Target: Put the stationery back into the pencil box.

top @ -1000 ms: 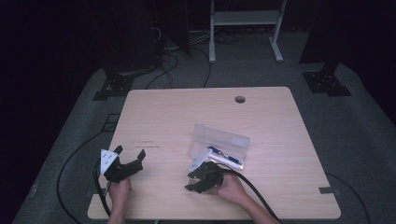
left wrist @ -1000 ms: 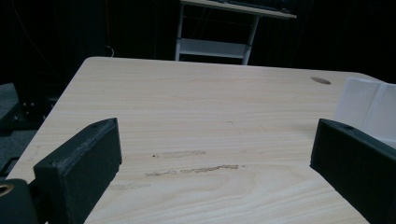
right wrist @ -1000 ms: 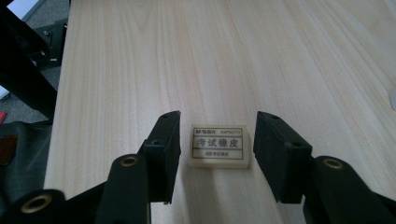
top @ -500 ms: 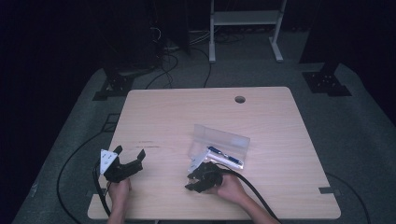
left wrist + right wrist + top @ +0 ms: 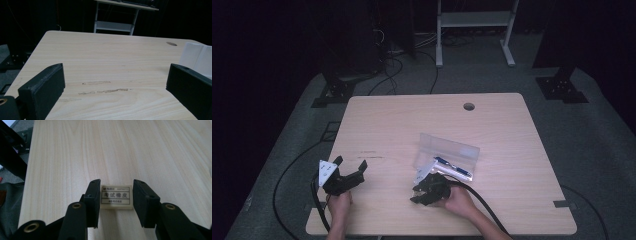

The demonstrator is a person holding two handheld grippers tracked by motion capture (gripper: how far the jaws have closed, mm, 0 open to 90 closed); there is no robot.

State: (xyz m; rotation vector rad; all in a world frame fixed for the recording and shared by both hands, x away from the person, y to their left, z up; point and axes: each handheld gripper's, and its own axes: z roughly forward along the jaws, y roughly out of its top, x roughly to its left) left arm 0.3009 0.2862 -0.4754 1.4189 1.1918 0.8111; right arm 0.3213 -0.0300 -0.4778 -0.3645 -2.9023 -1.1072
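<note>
Between the jaws: the right gripper (image 5: pixel 116 203) straddles a white eraser (image 5: pixel 116 197) lying flat on the surface (image 5: pixel 100 150); its jaws have just been closing.
Right gripper state: the pads stand right at the eraser's two short ends; whether they press yet I cannot tell.
Eraser's long axis: it runs straight across from jaw to jaw, printed label facing up, so the jaws meet its ends squarely.
Direction: the eraser sits directly ahead of the gripper, at the near middle of the surface.
Nearer hand: the right hand (image 5: pixel 459 200), judged the one to lift.
Left gripper (image 5: pixel 348 167): jaws wide apart and empty, well apart toward the left edge.
Beyond: a clear pencil case (image 5: pixel 448 155) with a pen (image 5: pixel 453 167) lies just behind the right gripper.
</note>
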